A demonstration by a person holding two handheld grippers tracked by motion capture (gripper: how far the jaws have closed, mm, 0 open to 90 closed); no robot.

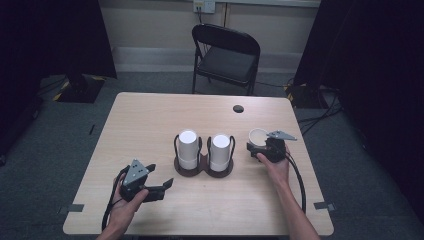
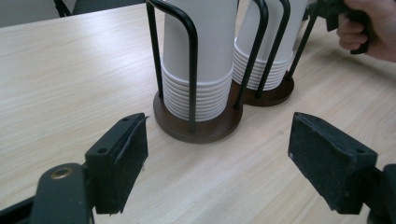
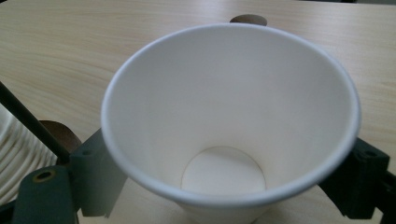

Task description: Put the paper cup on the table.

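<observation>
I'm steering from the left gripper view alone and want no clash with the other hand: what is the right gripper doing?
Observer: The right gripper is shut on a single white paper cup, mouth up, right of both cup stacks.
Operator: Is that cup empty?
Observer: Yes, the right gripper view looks straight down to its bare bottom.
Operator: And how do the stacks stand on the table?
Observer: The high view shows the left stack and the right stack upside down in their wire holders, side by side mid-table, with your open left gripper in front of and to the left of them.
</observation>
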